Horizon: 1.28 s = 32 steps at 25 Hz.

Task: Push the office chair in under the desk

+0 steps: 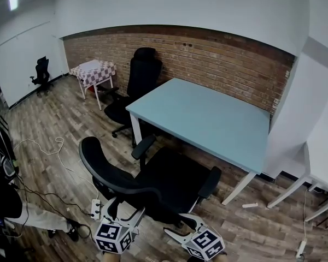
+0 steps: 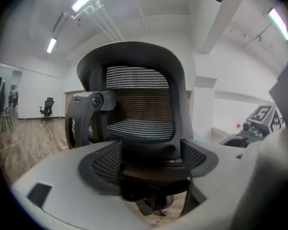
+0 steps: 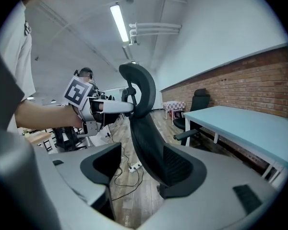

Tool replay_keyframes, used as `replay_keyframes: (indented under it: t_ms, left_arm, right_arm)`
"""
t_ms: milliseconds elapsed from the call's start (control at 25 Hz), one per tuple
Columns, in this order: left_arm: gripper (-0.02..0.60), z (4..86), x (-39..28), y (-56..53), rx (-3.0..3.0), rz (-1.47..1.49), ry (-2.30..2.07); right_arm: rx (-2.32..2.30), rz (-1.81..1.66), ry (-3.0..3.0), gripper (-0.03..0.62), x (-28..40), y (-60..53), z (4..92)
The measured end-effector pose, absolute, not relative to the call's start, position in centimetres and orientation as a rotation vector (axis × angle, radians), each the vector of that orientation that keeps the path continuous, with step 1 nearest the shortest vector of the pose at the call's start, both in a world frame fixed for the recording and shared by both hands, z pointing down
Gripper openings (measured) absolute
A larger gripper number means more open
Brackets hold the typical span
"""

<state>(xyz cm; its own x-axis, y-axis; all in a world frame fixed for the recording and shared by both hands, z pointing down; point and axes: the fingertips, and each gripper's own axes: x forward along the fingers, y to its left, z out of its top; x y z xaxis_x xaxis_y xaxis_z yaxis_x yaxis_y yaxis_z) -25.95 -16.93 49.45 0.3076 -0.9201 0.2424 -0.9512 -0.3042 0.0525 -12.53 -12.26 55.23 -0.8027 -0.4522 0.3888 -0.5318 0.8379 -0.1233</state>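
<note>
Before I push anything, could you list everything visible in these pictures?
office chair: 1, black, in front of desk
desk: 1, light blue, beside brick wall
second office chair: 1, black, behind desk
small table: 1, checkered cloth, far left
distant chair: 1, black, left background
power strip: 1, white, floor, among cables
white table: 1, right edge
left tool: 1, grey, open, chair back between jaws
right tool: 1, grey, open, chair back between jaws

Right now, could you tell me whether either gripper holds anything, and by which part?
Nothing is held: left gripper and right gripper stand open, the office chair's backrest between their jaws.
</note>
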Motion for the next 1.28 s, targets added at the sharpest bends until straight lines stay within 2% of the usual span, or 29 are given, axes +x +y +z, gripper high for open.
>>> replay_keyframes:
  t_ms: [120, 280, 360, 400, 800, 1280]
  left_arm:
    - [0.419, 49.4, -25.6, -17.6, 2.429, 0.280, -1.698]
    - [0.469, 49.5, -25.8, -17.9, 2.449, 0.302, -1.673]
    - [0.471, 49.5, -25.7, -18.0, 2.457, 0.307, -1.669]
    - [0.471, 49.5, -25.6, -18.0, 2.459, 0.309, -1.668]
    - [0.469, 49.6, -25.0, -18.0, 2.482, 0.327, -1.705]
    - [0.468, 49.4, -25.0, -18.6, 2.475, 0.334, -1.707]
  right_arm:
    - [0.721, 0.340, -2.667, 0.295, -12.9, -12.4, 55.9]
    - [0.697, 0.366, -2.680, 0.295, -13.1, -12.3, 56.7]
    - [0.702, 0.400, -2.714, 0.227, -13.0, -12.6, 56.5]
    - [0.701, 0.422, -2.728, 0.224, -12.9, -12.7, 56.4]
    - [0.692, 0.281, -2.659, 0.222, -13.3, -13.0, 57.3]
    - [0.660, 0.276, -2.686, 0.216, -13.6, -13.7, 57.4]
